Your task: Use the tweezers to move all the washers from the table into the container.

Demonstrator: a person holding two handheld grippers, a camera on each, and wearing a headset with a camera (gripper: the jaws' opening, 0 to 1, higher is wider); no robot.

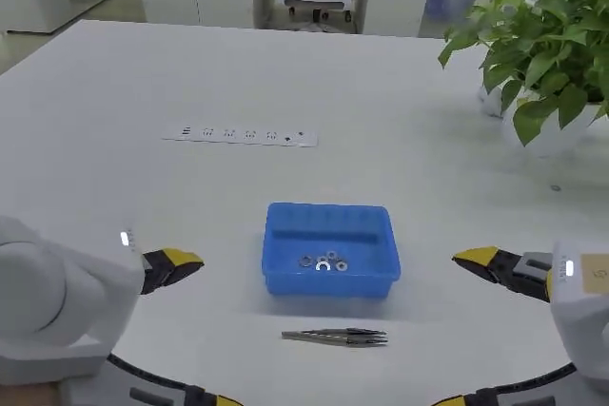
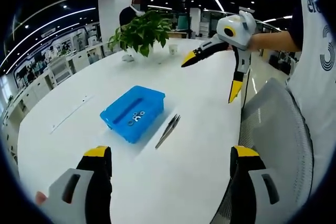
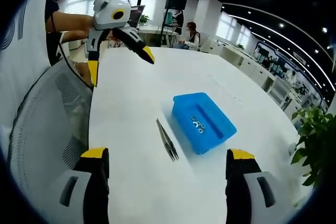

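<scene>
On a white table (image 1: 190, 197) in a bright open office, a blue container (image 1: 328, 281) sits squarely in front of the person, with a small cluster of metal washers (image 1: 324, 261) lying together on its floor, toward the near wall. Just beside the container on the person's side, but not touching it, a pair of tweezers (image 1: 335, 336) lies flat on the tabletop, running roughly parallel to the container's near wall. Neither gripper touches the tweezers.

To the left of the container the left gripper (image 2: 170, 156) hangs above the table with its yellow-tipped jaws spread wide and nothing between them. To the right, well apart from the container, the right gripper (image 3: 168, 156) is held the same way, its jaws wide apart and holding nothing. In each gripper view the other gripper shows raised over the table, gripped by a hand.

Beyond the container a flat white power strip (image 1: 238, 135) lies on the table, and a leafy green plant (image 1: 542, 54) in a white pot stands at the far right.
</scene>
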